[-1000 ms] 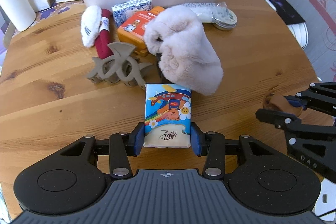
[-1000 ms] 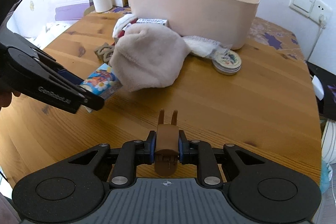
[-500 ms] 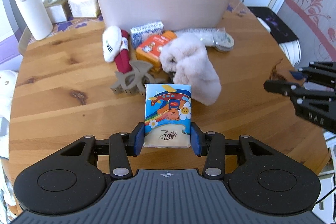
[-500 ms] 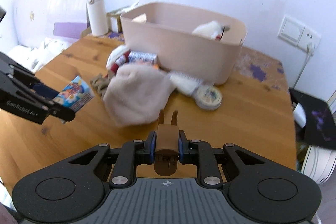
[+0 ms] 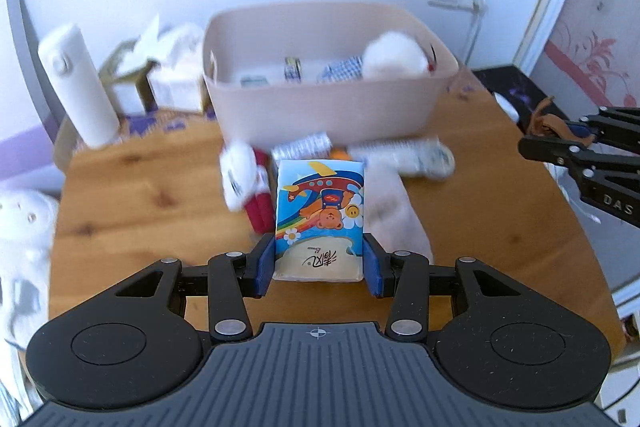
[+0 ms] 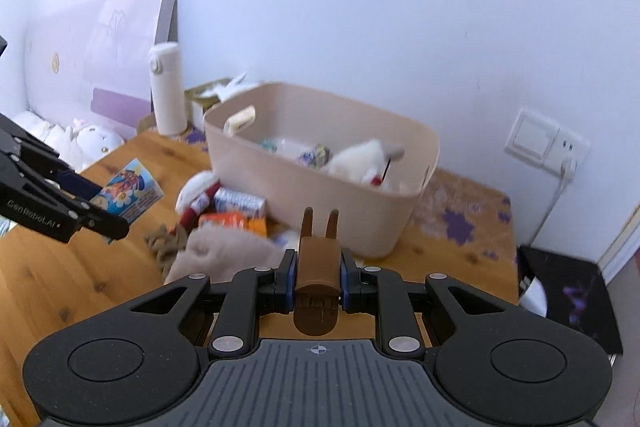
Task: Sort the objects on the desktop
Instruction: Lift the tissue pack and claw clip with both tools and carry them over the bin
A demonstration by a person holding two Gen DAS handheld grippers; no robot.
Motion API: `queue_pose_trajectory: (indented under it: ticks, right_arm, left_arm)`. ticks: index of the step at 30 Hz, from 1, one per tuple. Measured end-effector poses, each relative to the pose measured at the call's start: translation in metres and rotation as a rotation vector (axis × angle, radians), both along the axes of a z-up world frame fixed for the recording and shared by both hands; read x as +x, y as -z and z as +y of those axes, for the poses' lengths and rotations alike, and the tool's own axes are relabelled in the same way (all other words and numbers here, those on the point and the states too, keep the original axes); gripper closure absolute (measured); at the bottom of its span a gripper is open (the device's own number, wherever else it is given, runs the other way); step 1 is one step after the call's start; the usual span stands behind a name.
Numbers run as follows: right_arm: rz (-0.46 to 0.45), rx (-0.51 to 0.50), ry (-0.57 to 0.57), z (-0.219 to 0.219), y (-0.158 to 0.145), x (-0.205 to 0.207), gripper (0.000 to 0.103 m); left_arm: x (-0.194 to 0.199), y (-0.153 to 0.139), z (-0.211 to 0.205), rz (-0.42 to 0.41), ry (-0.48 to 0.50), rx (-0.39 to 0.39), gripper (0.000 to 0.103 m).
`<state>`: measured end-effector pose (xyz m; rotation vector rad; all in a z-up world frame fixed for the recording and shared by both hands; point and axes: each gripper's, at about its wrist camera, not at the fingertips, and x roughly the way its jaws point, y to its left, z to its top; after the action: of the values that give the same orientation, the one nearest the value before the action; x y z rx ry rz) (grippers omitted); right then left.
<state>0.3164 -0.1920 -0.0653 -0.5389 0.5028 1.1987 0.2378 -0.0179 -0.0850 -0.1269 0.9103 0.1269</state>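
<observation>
— Tissues first. What did my left gripper (image 5: 319, 263) have?

— It held the tissue pack (image 5: 320, 219), the one with the bear and the plane on it. I saw both blue pads (image 5: 265, 264) pressed flat on its sides. The pack was up in the air, over the wooden table (image 5: 152, 203).

— And my right gripper (image 6: 318, 277)?

— Its fingers were close together, squeezed on a small brown clip (image 6: 318, 267). Two thin prongs of the clip stuck out the front. It was off the table too.

— Where was the big bin (image 6: 320, 187)?

— At the back of the table, near the wall. It already had a fluffy white toy (image 6: 368, 159) and some little packs in it.

— What was on the table?

— A furry pink cloth (image 6: 224, 251), an orange pack (image 6: 234, 221), a blue and white pack (image 6: 240, 203), a red and white toy (image 5: 244, 183) and a round tin (image 5: 432, 159). They all sat just in front of the bin. A white bottle (image 6: 166, 89) stood upright beside the bin.
</observation>
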Motion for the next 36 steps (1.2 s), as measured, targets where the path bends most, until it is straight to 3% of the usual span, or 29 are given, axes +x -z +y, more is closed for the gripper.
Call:
queue_pose_trajectory:
  ticks: [10,19,27,36]
  right_arm:
    - [-0.06,0.071,-0.002,0.042,-0.027,0.03,0.084]
    - [-0.107,0.087,-0.024,0.09,-0.036,0.056,0.084]
    - [-0.115,0.087,-0.04,0.135,-0.032,0.071,0.084]
    - [-0.091,0.027,-0.073,0.175,-0.009,0.07,0.084]
  left_arm:
    - [0.041,-0.029,0.024,-0.103,-0.054,0.066,0.058]
    - [0.083,-0.035,0.038,-0.126,-0.069,0.107,0.058]
    - [0.13,-0.026,0.047,-0.132,-0.079,0.135,0.058]
    - [0.175,-0.006,0.049,-0.08,-0.1,0.13,0.057]
